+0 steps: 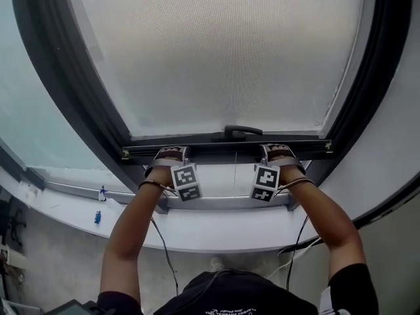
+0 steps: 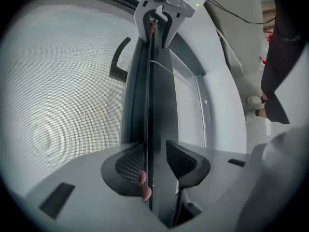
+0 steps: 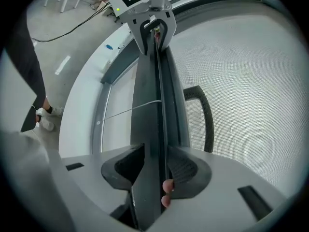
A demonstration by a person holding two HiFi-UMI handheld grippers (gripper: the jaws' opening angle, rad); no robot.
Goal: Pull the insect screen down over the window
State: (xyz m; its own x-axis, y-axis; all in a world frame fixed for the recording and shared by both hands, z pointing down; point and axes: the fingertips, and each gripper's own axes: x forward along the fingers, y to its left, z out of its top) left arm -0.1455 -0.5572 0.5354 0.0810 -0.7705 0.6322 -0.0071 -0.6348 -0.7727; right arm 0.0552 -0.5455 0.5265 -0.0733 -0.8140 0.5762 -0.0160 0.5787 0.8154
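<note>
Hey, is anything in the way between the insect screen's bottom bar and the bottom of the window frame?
Nothing visible does. The left gripper and right gripper clamp the bottom bar, and the gap down to the lower frame rail looks open. Only a thin cord runs down through it near the middle.

Insect screen [image 1: 216, 51] top, seemingly off-frame

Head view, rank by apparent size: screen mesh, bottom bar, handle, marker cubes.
1. screen mesh
2. bottom bar
3. handle, left marker cube and right marker cube look similar. The cubes are nearer the camera, so unranked.
</note>
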